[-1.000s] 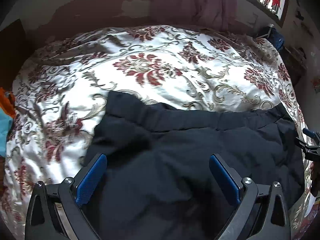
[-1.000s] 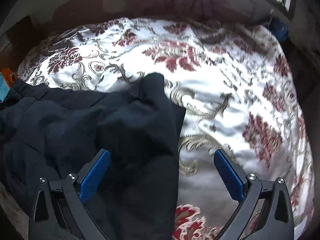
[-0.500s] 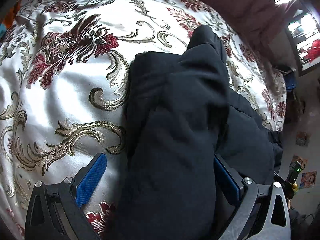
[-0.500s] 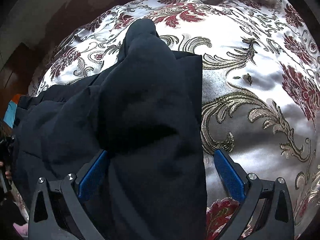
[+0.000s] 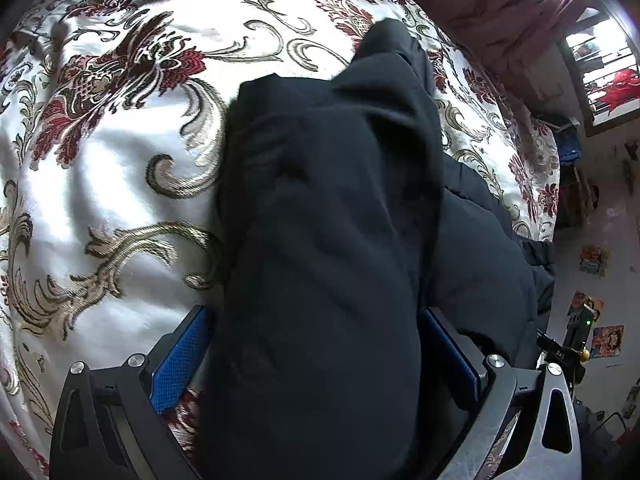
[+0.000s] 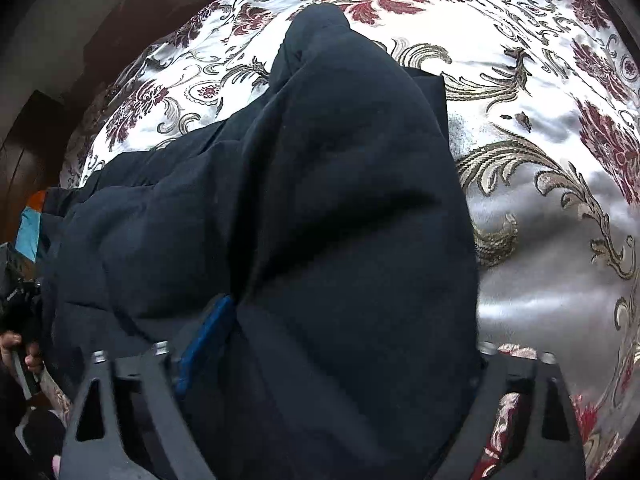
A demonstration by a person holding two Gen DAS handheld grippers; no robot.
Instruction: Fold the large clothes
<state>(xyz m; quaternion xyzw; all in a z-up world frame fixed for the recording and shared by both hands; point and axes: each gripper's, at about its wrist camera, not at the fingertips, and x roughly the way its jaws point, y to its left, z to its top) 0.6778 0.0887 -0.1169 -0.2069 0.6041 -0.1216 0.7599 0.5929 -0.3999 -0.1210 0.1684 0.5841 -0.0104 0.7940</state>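
Looking along our left tool (image 5: 314, 364), we see a thick fold of a black garment (image 5: 332, 240) filling the gap between its two blue pads (image 5: 180, 364). Both pads press against the cloth from either side, so this tool is pinching the garment. The fold runs from the bottom centre of the frame up to a peak near the upper middle. More of the same dark cloth spreads to the right of the frame. Under it lies a bed (image 5: 104, 160) covered in shiny white fabric with red flowers and gold scrolls, filling the left and top of the frame. A window (image 5: 600, 64) shows at the upper right.

Looking along our right tool (image 6: 320, 360), we see the garment (image 6: 320, 200) again, heaped over the middle and lower part of the frame. One blue pad (image 6: 204, 344) shows at the lower left, pressed against the cloth. The other pad is hidden under the fabric, so we cannot tell how firmly this tool grips. The bed (image 6: 540, 200) fills the right and top of this frame. The dark cloth trails away to the left edge.
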